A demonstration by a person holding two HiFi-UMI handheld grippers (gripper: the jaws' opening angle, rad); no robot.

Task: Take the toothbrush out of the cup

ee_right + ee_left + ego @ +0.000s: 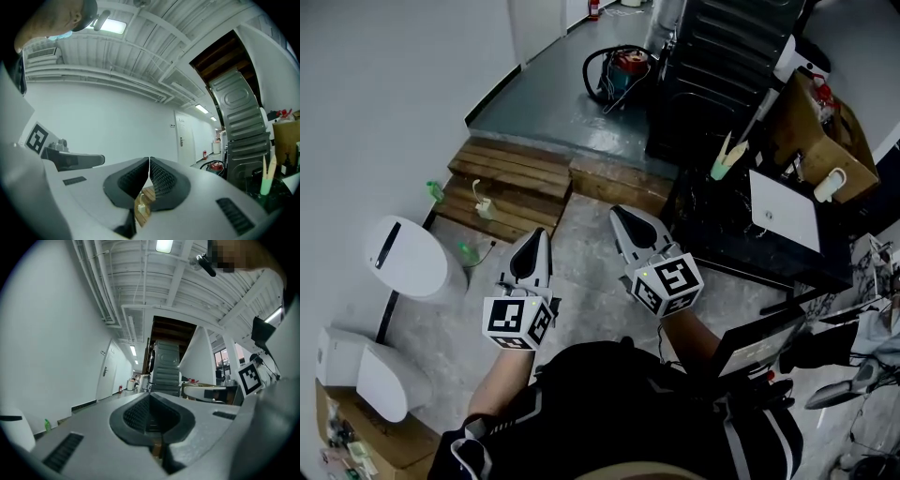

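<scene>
A pale green cup (721, 169) holding light-coloured toothbrush handles (737, 150) stands on the dark table (722, 234) at the right. In the right gripper view the cup (265, 186) shows at the far right edge. Both grippers are held level over the floor, well short of the table. My left gripper (536, 234) is shut with nothing between its jaws; in its own view the left gripper (150, 394) points down a corridor. My right gripper (619, 214) is also shut and empty, and in its own view the right gripper (149, 160) has the cup off to its right.
Wooden pallet steps (511, 183) lie ahead on the concrete floor. White bins (408, 258) stand at the left by the wall. A tall dark metal cabinet (722, 75), a vacuum cleaner (619, 73), a white panel (783, 211), and a cardboard box (811, 131) with a white mug (830, 185) fill the right side.
</scene>
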